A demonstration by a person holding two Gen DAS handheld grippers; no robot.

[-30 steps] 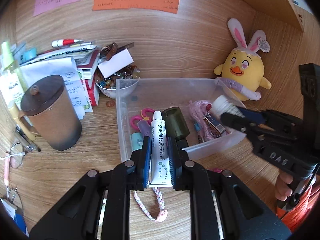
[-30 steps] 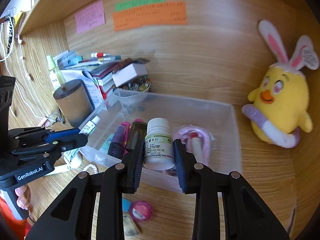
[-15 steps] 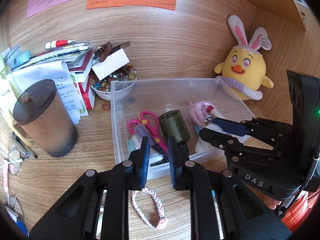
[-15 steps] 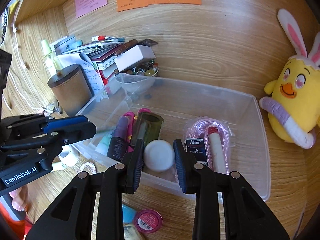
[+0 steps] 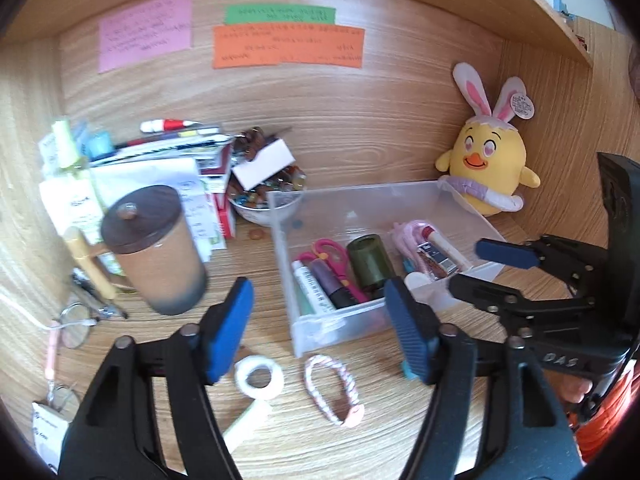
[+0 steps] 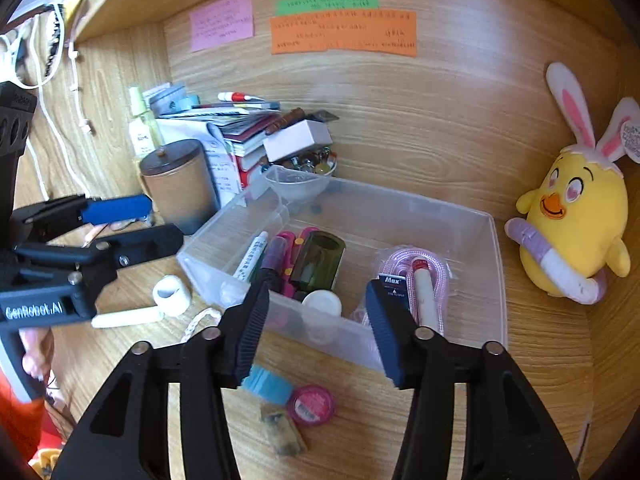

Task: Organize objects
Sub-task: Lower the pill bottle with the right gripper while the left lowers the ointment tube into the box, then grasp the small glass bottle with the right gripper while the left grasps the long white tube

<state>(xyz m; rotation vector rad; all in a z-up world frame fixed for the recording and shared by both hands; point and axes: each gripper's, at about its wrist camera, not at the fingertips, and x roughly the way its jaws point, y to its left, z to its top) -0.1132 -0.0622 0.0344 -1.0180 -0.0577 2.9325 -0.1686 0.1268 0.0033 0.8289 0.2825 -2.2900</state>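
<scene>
A clear plastic bin [image 5: 360,196] [image 6: 496,240] sits on the wooden desk. Inside lie a white ointment tube [image 5: 310,286] [image 6: 250,256], pink scissors [image 5: 330,250], a dark green bottle [image 5: 370,258] [image 6: 318,260], a white pill bottle [image 6: 322,306] [image 5: 416,280], a pink cord [image 6: 434,264] and a staples box [image 6: 394,290]. My left gripper [image 5: 320,332] is open and empty in front of the bin. My right gripper [image 6: 316,328] is open and empty above the bin's near wall. On the desk lie a white tape roll [image 5: 259,378] [image 6: 172,296] and a braided bracelet [image 5: 332,388].
A brown lidded jar [image 5: 154,248] [image 6: 180,188] stands left of the bin, a bead bowl [image 5: 266,200] and stacked books behind it. A yellow plush chick [image 5: 484,176] [image 6: 576,224] sits at the right. A pink round tin [image 6: 312,404], blue item [image 6: 268,386] and small packet [image 6: 284,436] lie before the bin.
The left gripper let the ointment tube go into the bin, then opened wide and drew back. The right gripper lowered the pill bottle into the bin, released it and opened.
</scene>
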